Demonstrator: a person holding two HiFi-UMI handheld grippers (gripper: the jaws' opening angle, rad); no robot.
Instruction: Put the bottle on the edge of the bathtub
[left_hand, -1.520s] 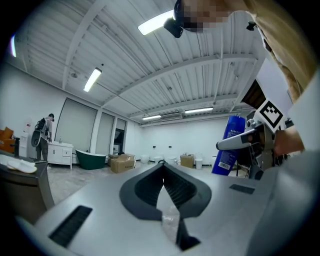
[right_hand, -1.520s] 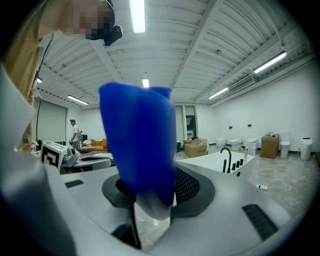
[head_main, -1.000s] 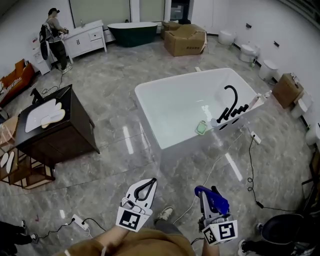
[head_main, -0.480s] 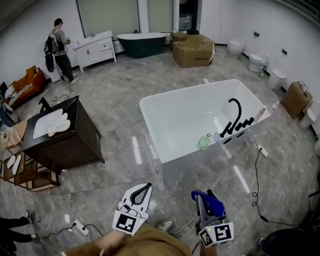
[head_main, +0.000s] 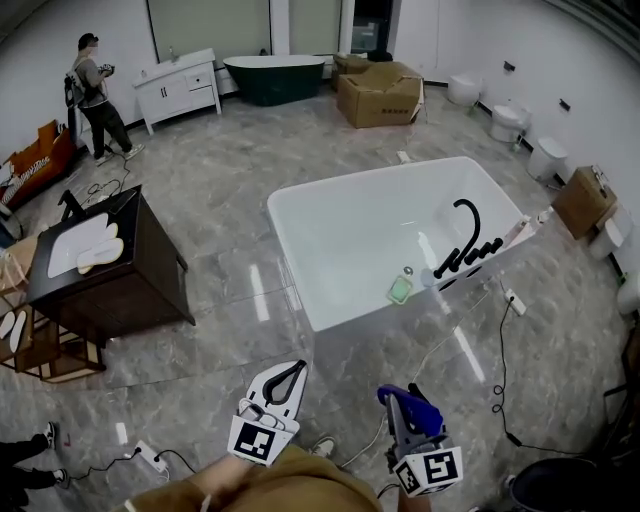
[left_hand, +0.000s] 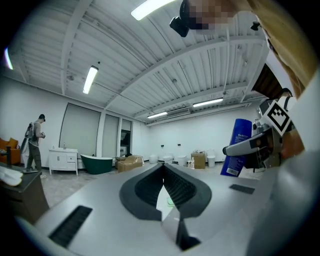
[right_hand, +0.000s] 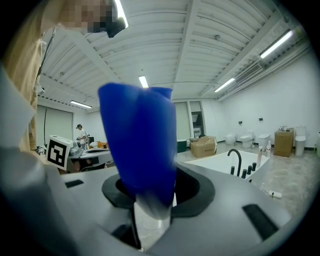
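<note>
The blue bottle (head_main: 428, 418) sits in my right gripper (head_main: 404, 412), which is shut on it low at the bottom of the head view. In the right gripper view the bottle (right_hand: 137, 150) fills the space between the jaws. My left gripper (head_main: 296, 368) hangs beside it, shut with nothing in it; its tips meet in the left gripper view (left_hand: 163, 170), where the bottle (left_hand: 240, 147) shows at the right. The white bathtub (head_main: 300, 262) stands on the floor ahead of both grippers, a black faucet (head_main: 462, 232) on its right rim and a green item (head_main: 400, 290) inside.
A dark vanity cabinet (head_main: 120, 275) with a white basin stands to the left. A person (head_main: 90, 88) is at the far left by a white cabinet (head_main: 180, 82). A green tub (head_main: 272, 76), a cardboard box (head_main: 380, 95), toilets and floor cables (head_main: 500, 370) surround the bathtub.
The view has shifted a little, and the far person has stepped left. Both grippers keep their places near the body, the right one still holding the bottle.
</note>
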